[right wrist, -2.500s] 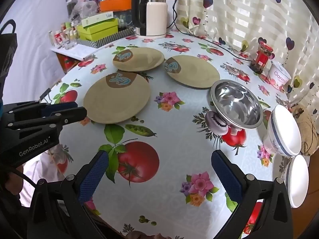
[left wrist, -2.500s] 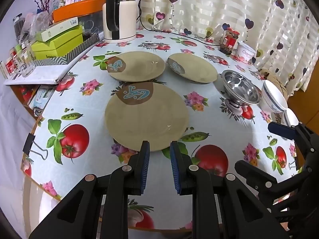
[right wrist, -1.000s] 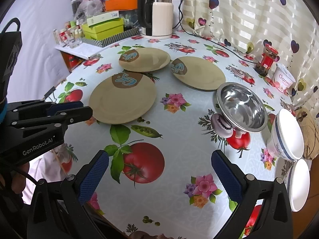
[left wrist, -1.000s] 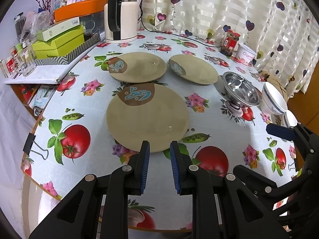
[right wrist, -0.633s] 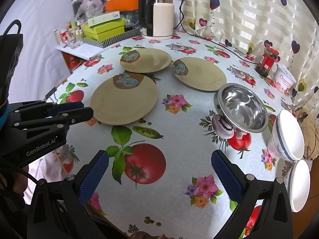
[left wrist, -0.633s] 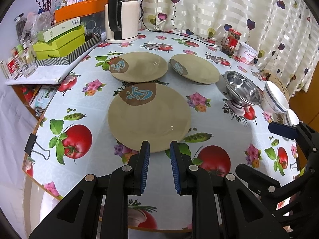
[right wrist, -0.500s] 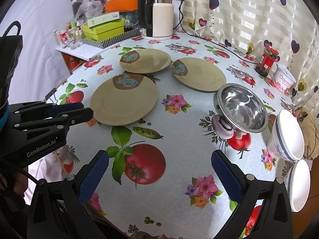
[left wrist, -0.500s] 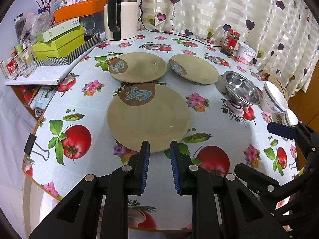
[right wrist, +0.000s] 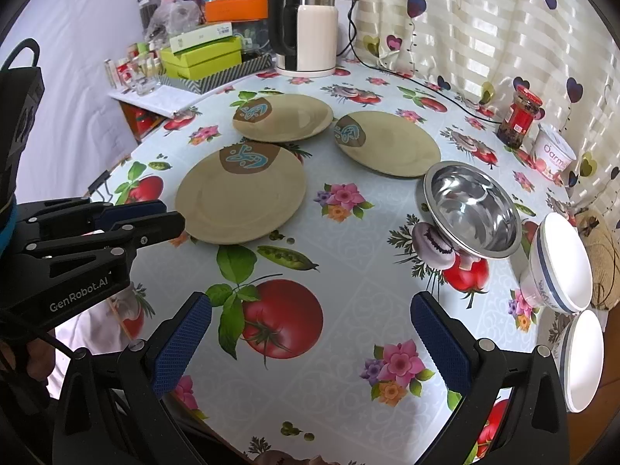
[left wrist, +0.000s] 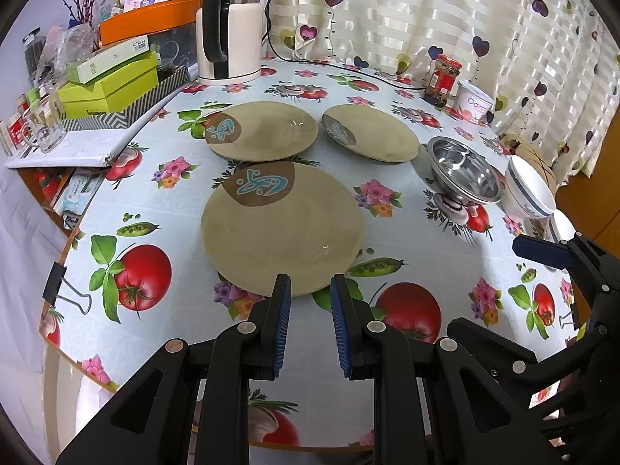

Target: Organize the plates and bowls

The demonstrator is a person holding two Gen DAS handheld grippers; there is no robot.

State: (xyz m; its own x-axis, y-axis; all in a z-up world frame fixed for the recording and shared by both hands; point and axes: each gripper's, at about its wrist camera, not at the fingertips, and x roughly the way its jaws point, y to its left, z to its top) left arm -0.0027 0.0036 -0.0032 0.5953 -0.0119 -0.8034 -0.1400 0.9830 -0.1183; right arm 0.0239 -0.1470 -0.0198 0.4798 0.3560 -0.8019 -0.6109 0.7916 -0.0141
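Note:
Three tan plates with a brown-and-blue mark lie apart on the flowered tablecloth: a near plate [left wrist: 283, 228] [right wrist: 240, 193], a far left plate [left wrist: 267, 131] [right wrist: 286, 116] and a far right plate [left wrist: 376, 133] [right wrist: 391, 143]. To their right stand a steel bowl [left wrist: 465, 172] [right wrist: 472, 209], a blue-banded white bowl [left wrist: 529, 193] [right wrist: 562, 263] and a second white bowl [right wrist: 583, 360]. My left gripper [left wrist: 310, 283] hovers at the near plate's front rim, open by a narrow gap and holding nothing. My right gripper [right wrist: 310, 306] is wide open over a printed tomato, also holding nothing.
A kettle [left wrist: 232, 31] and its cord stand at the back. A red-lidded jar [left wrist: 441, 77] and a yoghurt tub [left wrist: 474, 102] sit by the curtain. Green boxes [left wrist: 112, 81] crowd a shelf at left. A binder clip [left wrist: 64, 286] grips the table's near-left edge.
Both views have shifted only slightly over the table. The plates and bowls have not moved, and neither gripper's opening has changed.

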